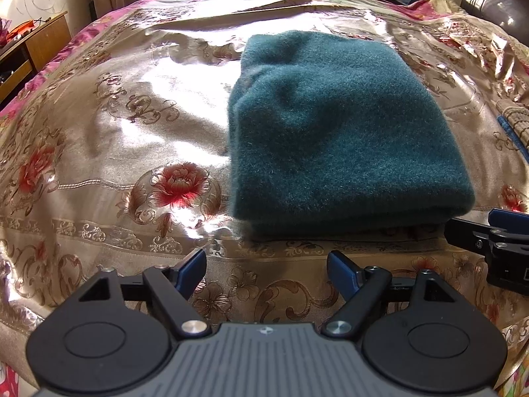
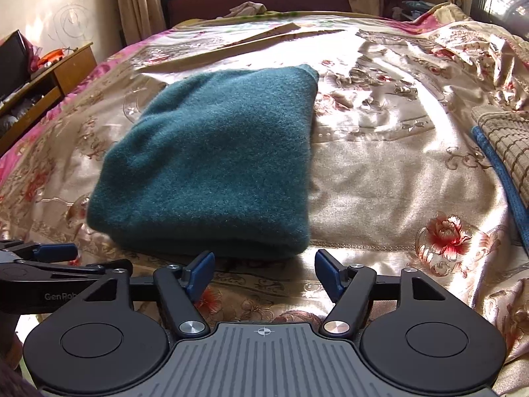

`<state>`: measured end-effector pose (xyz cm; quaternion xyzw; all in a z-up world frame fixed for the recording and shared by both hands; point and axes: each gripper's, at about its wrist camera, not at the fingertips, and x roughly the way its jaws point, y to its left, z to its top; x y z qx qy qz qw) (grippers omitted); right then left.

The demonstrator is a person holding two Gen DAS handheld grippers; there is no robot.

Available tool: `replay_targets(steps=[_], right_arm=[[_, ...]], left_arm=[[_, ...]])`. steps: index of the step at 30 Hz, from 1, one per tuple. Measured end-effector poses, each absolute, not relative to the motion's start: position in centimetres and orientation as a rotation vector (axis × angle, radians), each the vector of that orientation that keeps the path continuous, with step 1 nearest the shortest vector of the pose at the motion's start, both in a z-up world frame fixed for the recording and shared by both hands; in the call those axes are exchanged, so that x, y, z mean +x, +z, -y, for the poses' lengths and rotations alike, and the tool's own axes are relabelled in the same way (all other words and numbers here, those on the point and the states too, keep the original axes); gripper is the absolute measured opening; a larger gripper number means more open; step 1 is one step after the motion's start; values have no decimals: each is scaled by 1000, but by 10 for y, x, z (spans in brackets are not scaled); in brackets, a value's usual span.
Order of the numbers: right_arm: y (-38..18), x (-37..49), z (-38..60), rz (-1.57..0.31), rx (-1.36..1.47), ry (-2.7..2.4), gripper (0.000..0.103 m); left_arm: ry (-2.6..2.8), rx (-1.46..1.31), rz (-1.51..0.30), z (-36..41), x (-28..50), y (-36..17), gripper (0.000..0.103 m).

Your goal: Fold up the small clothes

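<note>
Looking at a teal fleece garment (image 1: 344, 132), already folded into a thick rectangular stack, lying flat on the bed's satin floral bedspread (image 1: 139, 125), mid-bed. In the left wrist view sits right of centre; in the right wrist view left of centre, so lies between the two tools.

Left gripper (image 1: 266, 273): jaws apart, nothing between them, hovering just short of the near fold edge. Right gripper (image 2: 263, 273): jaws apart too, empty, near the stack's near right corner, not touching cloth.

Handling, as judged:
- Soft, fuzzy, thick knit or fleece. Light, no stiffness, will sag and unfold if lifted by one layer only.
- High-friction nap, so pads should hold well. Satin under it looks slick, so the stack likely slides rather than stays put when nudged.
- Not fragile. Snagging of fibres the only minor risk.
- Best hold: near rounded fold edge, pinching all layers together, one tool toward each near corner. Left side shows looser bunched layers, poorer spot.

Fold looks close to done; another half-fold or tidying possible, cannot tell.

Containers: none in view on the bed. Checked woven mat (image 2: 506, 139) with blue trim at far right. Wooden side table (image 2: 56, 76) at far left, with small clutter on top; contents unclear.
</note>
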<state>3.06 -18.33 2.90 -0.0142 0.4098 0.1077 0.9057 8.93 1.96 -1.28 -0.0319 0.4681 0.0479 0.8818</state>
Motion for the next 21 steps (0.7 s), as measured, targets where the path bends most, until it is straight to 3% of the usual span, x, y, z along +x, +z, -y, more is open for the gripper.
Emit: replay_targets(steps=[21], right_arm=[[30, 20, 175, -824, -112, 185, 74]], left_arm=[[162, -4, -971, -14, 82, -13, 91]])
